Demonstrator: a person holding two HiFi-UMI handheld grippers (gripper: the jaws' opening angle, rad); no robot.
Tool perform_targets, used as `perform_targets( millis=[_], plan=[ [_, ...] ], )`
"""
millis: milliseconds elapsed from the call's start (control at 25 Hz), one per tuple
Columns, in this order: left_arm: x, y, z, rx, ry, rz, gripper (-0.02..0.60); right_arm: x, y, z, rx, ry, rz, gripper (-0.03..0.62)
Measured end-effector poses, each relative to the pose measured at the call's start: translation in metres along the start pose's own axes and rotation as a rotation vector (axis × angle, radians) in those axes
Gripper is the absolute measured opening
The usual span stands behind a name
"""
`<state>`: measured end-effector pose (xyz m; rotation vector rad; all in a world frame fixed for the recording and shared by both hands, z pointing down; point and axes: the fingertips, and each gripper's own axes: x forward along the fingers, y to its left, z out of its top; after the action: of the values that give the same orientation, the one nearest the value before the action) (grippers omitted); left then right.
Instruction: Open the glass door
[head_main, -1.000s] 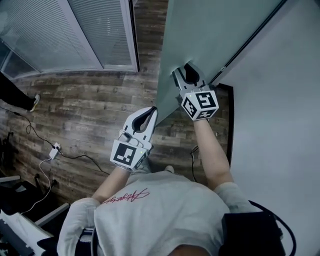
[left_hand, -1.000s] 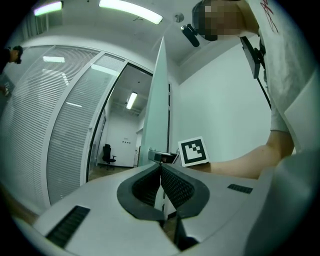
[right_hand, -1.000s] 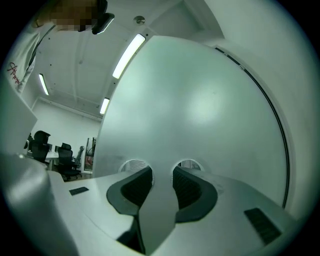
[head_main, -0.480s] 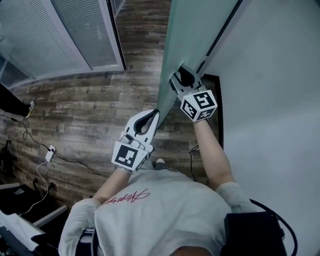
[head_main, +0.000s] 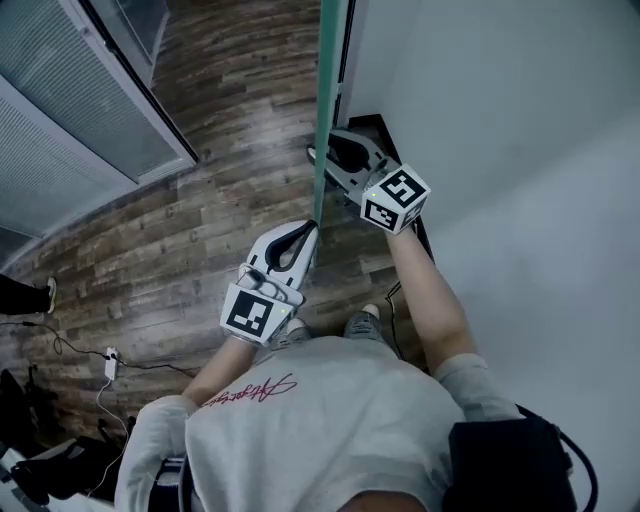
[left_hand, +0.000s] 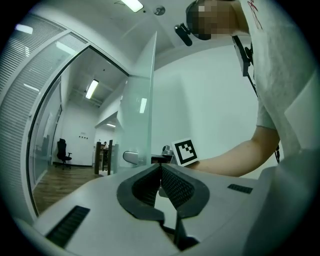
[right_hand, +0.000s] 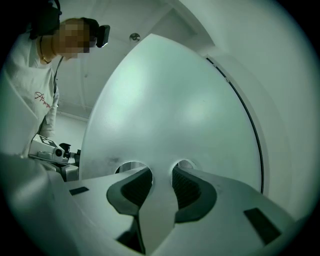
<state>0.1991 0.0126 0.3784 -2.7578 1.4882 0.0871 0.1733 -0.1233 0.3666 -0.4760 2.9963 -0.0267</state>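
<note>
Right claw (right_hand: 161, 175) faces the glass door (right_hand: 170, 100), jaws apart.

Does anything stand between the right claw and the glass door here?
Nothing visible does. The right claw faces the glass door directly, jaws apart, with only its frosted panel beyond them. The left claw, jaws together, sits at the door's edge.

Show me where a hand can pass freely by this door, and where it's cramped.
Free: the wood floor left of the glass door, as far as the blinds.
Cramped: the narrow strip between the door and the white wall, where the right gripper is.
A power strip with cables clutters the lower left floor.
</note>
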Motion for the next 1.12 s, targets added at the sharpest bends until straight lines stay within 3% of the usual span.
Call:
perform_targets(
  millis=[200,400,960,1120],
  plan=[
    [0.05,-0.041,0.014,-0.037,-0.052,-0.035,0.017,-0.046,-0.013,0.01,0.008,-0.013,0.088,0.132],
    [0.094,-0.083,0.012,-0.027,-0.048,-0.083,0.017,-0.09,-0.032,0.026,0.025,-0.035,0.175,0.132],
    [0.177,-0.165,-0.007,-0.032,-0.019,-0.179,0.017,-0.2,-0.103,0.032,-0.013,-0.004,0.282,0.134],
    [0.214,-0.191,-0.015,-0.018,0.002,-0.183,0.017,-0.245,-0.144,0.033,-0.025,0.003,0.3,0.137]
  ],
)
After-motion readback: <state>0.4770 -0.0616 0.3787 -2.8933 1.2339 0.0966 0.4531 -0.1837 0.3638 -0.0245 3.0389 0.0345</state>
